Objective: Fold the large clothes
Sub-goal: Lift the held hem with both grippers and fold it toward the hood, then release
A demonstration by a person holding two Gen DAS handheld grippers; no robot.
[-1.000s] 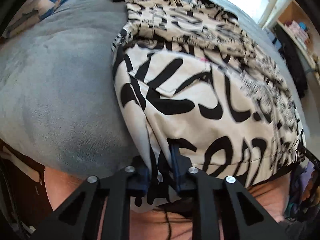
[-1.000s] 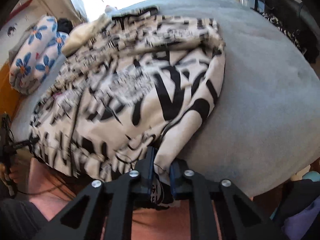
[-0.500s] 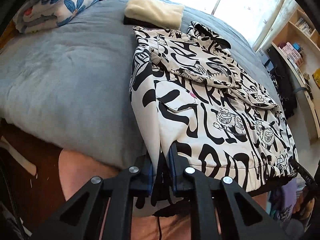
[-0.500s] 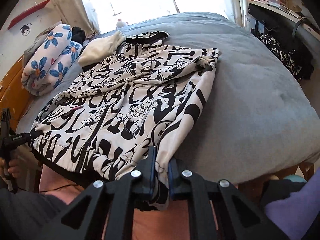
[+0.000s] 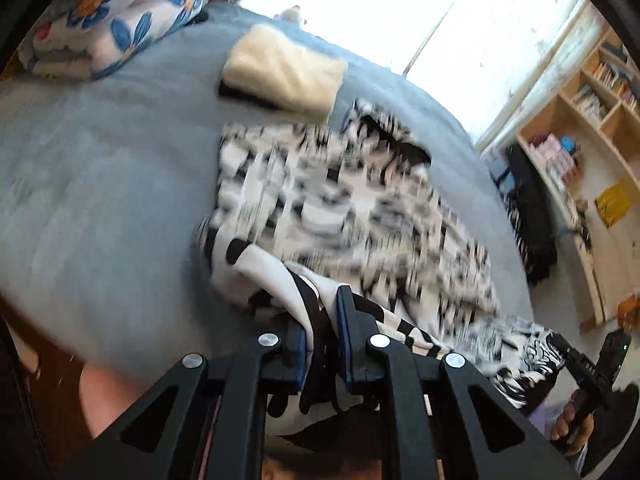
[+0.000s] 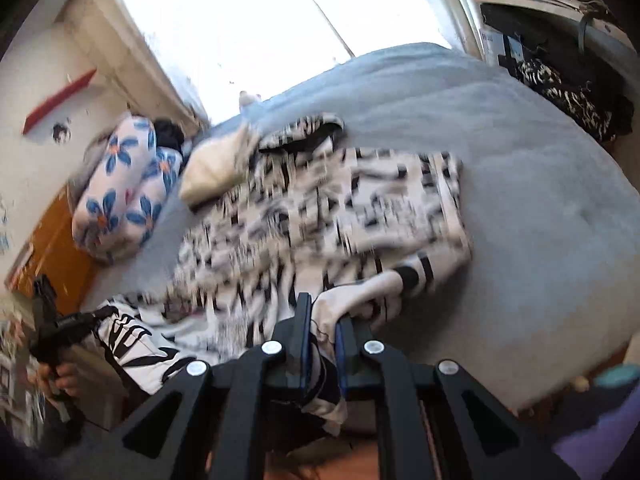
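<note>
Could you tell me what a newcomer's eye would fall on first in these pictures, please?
First, the black-and-white printed jacket spread mid-bed on the grey bedspread, its near hem pinched at each corner by the left gripper and the right gripper. Next, the blue-flowered pillows by the left wall, and a folded cream garment beyond the jacket, below the bright window.

No text can be read: the black lettering printed on the jacket (image 5: 360, 216) is blurred beyond reading, and labels on the shelf (image 5: 580, 128) items are too small.
</note>
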